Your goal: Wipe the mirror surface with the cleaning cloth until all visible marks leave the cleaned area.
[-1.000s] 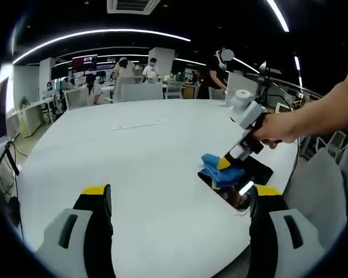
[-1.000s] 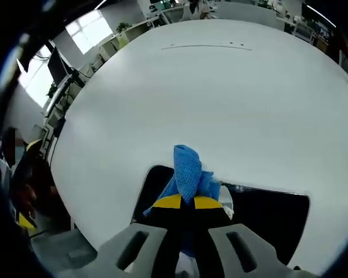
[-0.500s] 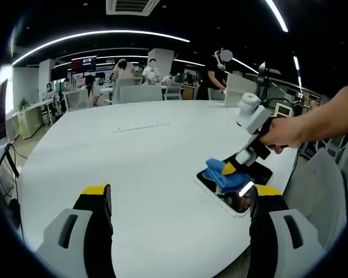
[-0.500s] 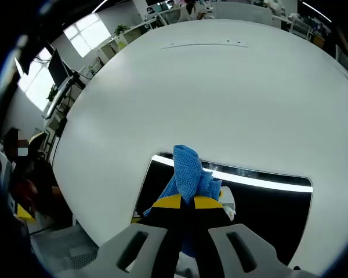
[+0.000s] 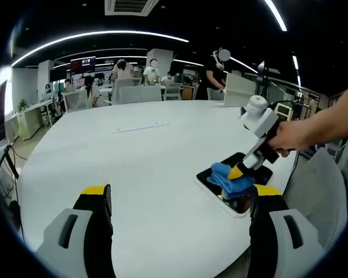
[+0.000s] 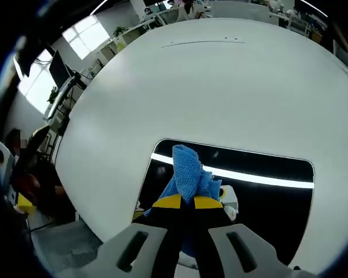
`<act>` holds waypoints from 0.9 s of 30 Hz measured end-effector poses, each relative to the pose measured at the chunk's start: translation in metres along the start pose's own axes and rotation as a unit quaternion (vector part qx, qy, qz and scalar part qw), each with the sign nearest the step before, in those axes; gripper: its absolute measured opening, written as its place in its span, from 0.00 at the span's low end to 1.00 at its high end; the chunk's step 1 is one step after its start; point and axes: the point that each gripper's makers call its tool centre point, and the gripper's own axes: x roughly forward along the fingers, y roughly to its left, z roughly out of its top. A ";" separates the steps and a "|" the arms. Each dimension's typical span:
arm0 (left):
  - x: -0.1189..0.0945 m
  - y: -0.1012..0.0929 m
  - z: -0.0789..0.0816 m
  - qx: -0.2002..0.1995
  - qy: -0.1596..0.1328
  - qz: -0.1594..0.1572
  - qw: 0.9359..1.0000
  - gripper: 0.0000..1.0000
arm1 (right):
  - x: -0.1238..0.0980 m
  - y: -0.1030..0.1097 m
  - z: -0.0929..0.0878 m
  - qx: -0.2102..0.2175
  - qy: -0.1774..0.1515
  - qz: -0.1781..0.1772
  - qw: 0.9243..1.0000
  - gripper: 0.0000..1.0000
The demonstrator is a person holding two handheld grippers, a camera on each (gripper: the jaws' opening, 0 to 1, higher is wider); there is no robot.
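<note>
Right gripper view looks down on the table [image 6: 232, 87], a broad white round top, with the mirror [image 6: 261, 197] lying flat near its edge (a bright light strip reflects across the dark glass). On the mirror's near corner sits the blue cloth [image 6: 188, 174], pinched between the closed jaws of the right gripper [image 6: 182, 201]. Beside the mirror, the left gripper [image 5: 177, 194] hangs over the table with jaws spread wide, holding nothing.

— Where's the mirror [image 6: 267, 202] lying?
— Flat near my table's edge, dark glass reflecting a ceiling light strip.
— And the cloth [image 6: 188, 174]?
— Blue, bunched, sitting on that mirror.
</note>
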 end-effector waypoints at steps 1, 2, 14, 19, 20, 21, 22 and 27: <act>0.000 0.000 0.000 0.000 0.000 0.000 1.000 0.99 | 0.000 0.000 -0.001 0.002 -0.001 0.001 1.000 0.00; 0.001 0.000 0.000 0.000 -0.001 0.000 1.000 0.99 | -0.001 0.001 -0.003 0.003 -0.001 0.001 1.000 0.00; 0.004 -0.001 0.001 -0.002 -0.002 0.000 1.000 0.99 | -0.008 0.007 -0.023 0.011 0.000 0.010 1.000 0.00; 0.005 0.000 0.002 0.000 -0.002 0.000 1.000 0.99 | -0.010 0.010 -0.029 0.009 0.002 0.013 1.000 0.00; 0.005 0.001 0.002 0.000 -0.001 0.001 1.000 0.99 | -0.010 0.010 -0.030 0.009 0.002 0.013 1.000 0.00; 0.005 0.000 0.003 0.000 0.000 0.000 1.000 0.99 | -0.011 0.010 -0.031 0.009 0.003 0.013 1.000 0.00; 0.006 0.000 0.003 0.001 -0.001 0.000 1.000 0.99 | -0.011 0.011 -0.033 0.009 0.003 0.014 1.000 0.00; 0.007 -0.001 0.009 0.002 -0.010 0.000 1.000 0.99 | -0.014 0.014 -0.040 0.005 0.006 0.015 1.000 0.00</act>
